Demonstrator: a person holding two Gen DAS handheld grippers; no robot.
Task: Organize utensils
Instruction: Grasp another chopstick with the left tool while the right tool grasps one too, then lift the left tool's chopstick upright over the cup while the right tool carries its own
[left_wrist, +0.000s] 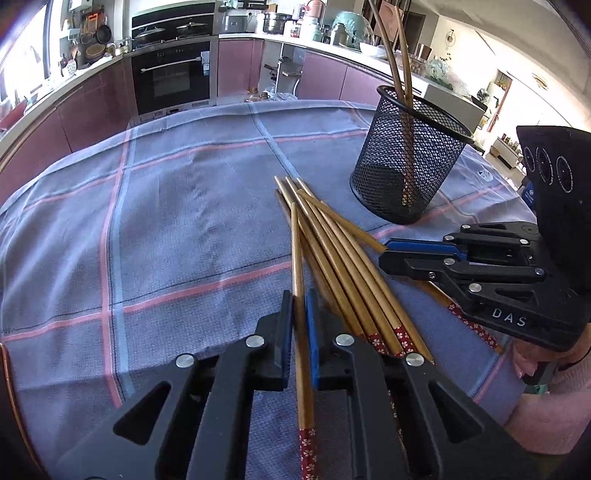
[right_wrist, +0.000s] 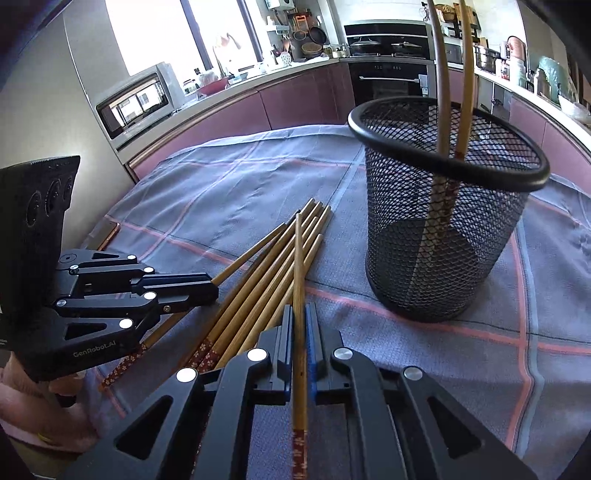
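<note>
Several bamboo chopsticks with red flowered ends lie in a pile (left_wrist: 332, 243) on the checked cloth; the pile also shows in the right wrist view (right_wrist: 266, 273). My left gripper (left_wrist: 299, 314) is shut on one chopstick (left_wrist: 297, 258) at the pile's left side. My right gripper (right_wrist: 299, 325) is shut on another chopstick (right_wrist: 298, 266) at the pile's right side. Each gripper shows in the other view, the right one (left_wrist: 391, 254) and the left one (right_wrist: 210, 288). A black mesh holder (left_wrist: 406, 158) stands upright beyond the pile with two chopsticks (right_wrist: 448, 92) in it.
The table is covered by a grey-blue cloth (left_wrist: 166, 221) with pink lines. Kitchen cabinets and an oven (left_wrist: 170, 77) stand behind the table. The mesh holder (right_wrist: 443, 221) is close on the right of my right gripper.
</note>
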